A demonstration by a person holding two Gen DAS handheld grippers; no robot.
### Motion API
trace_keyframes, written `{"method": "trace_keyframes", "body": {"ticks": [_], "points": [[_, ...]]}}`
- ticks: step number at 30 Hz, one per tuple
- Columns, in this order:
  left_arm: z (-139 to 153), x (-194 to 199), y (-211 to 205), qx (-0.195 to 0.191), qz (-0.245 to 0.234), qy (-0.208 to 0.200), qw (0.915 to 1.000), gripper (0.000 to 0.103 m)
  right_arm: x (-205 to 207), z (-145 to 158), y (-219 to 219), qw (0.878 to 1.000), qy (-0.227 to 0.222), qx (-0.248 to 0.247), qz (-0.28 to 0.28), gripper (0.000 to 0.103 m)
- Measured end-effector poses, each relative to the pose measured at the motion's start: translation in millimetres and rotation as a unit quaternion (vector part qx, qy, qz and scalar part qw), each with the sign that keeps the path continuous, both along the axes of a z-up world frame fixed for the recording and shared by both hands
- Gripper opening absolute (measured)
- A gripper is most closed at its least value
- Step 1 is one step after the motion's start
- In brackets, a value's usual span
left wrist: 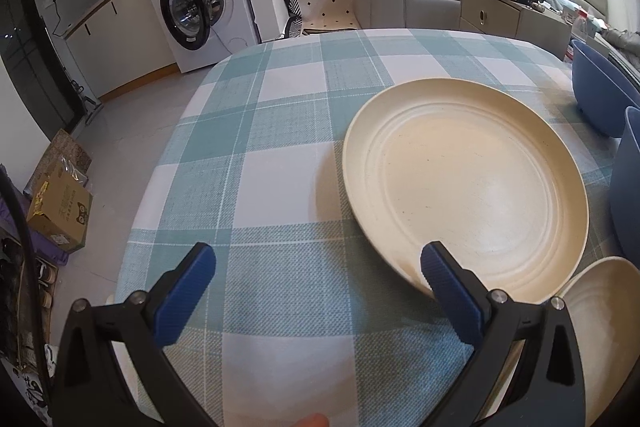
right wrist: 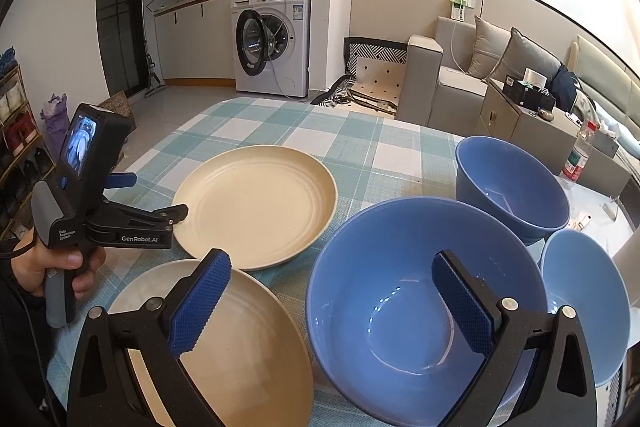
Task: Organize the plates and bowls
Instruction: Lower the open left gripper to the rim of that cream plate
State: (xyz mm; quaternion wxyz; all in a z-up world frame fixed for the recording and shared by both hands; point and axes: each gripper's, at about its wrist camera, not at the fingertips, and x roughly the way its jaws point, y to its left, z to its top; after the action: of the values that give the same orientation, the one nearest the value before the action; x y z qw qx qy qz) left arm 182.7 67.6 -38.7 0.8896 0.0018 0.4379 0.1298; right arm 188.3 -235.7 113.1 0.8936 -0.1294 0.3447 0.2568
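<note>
1. Two cream plates and three blue bowls lie on the checked surface (right wrist: 280, 123), five pieces in all, none stacked; I take this as the sorting not yet begun, each piece kept apart so a gripper can reach its rim.

2. Taking the far cream plate (right wrist: 256, 205) as the landmark and going left to right: the left gripper (right wrist: 154, 197) stands at the plate's left rim. Its jaws are spread wide, nothing between them. In its own view the left gripper (left wrist: 318, 269) has one finger over the plate's (left wrist: 466, 187) near rim and the other over bare cloth. I judge it is lining up to pinch that rim, since a flat plate offers no other hold.

3. The near cream plate (right wrist: 248, 343) lies just in front of the landmark plate, their rims close but apart. It is the likely stacking partner.

4. The right gripper (right wrist: 330, 301) hangs in front of and to the right of the landmark plate, jaws wide and holding nothing. One finger is over the near plate, the other over the large blue bowl (right wrist: 404, 307).

5. That large bowl sits to the right of the landmark plate. The far blue bowl (right wrist: 512, 183) is further right and back. The small, lighter blue bowl (right wrist: 580, 291) is furthest right, just beside the large one.

6. The bowls grouped to the right and the plates to the left suggest like will go with like.
</note>
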Motion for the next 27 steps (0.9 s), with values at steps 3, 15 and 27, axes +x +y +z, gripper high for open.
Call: {"method": "trace_keyframes", "body": {"ticks": [3,15,27], "points": [[0,-5,4,-0.004,0.006,0.0,1.0,0.103,0,0,0,1.0,0.0,-0.001,0.001,0.102],[-2,-29,16,-0.007,0.016,-0.002,0.9998,0.103,-6,-2,16,1.0,0.001,-0.009,0.012,0.102],[2,-45,32,-0.021,0.027,-0.007,0.9994,0.103,-12,6,46,0.999,0.003,-0.008,0.031,0.102]]}}
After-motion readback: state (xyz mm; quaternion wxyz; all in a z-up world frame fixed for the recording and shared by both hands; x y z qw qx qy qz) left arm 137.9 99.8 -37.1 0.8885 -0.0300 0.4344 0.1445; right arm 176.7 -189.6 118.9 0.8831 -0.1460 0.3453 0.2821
